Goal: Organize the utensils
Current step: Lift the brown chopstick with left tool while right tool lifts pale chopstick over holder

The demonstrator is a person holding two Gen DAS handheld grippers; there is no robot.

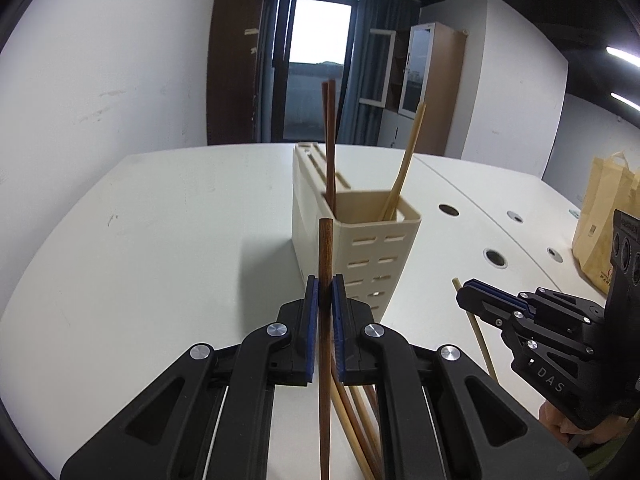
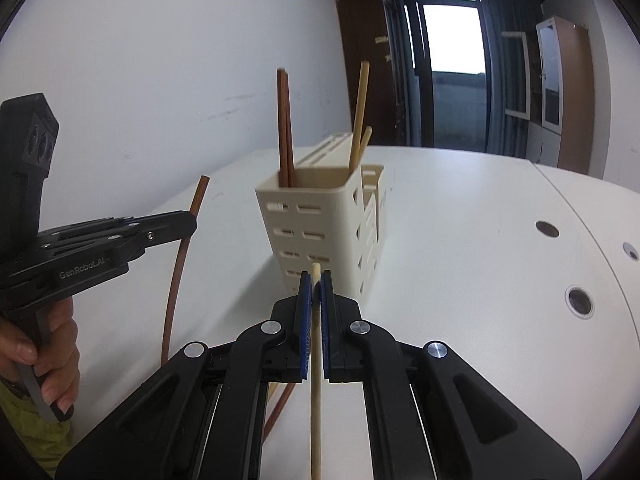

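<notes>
A cream slotted utensil holder [image 1: 360, 240] [image 2: 332, 224] stands on the white table, holding two dark brown chopsticks [image 1: 330, 140] [image 2: 285, 128] and light bamboo chopsticks [image 1: 406, 164] [image 2: 358, 116]. My left gripper [image 1: 325, 292] is shut on a dark brown chopstick [image 1: 325, 344], held upright just short of the holder; in the right wrist view it is the dark brown chopstick [image 2: 178, 276] in the left gripper [image 2: 188, 226]. My right gripper [image 2: 316, 284] is shut on a light bamboo chopstick [image 2: 316, 380], seen from the left as the right gripper [image 1: 466, 298] gripping the light bamboo chopstick [image 1: 480, 340].
Several loose chopsticks [image 1: 356, 432] lie on the white table [image 1: 160, 240] beneath my left gripper. Round cable holes [image 1: 495, 258] [image 2: 580, 302] dot the table's right part. A yellow paper bag [image 1: 600, 216] stands at the far right. A person's hand [image 2: 48, 360] holds the left gripper's handle.
</notes>
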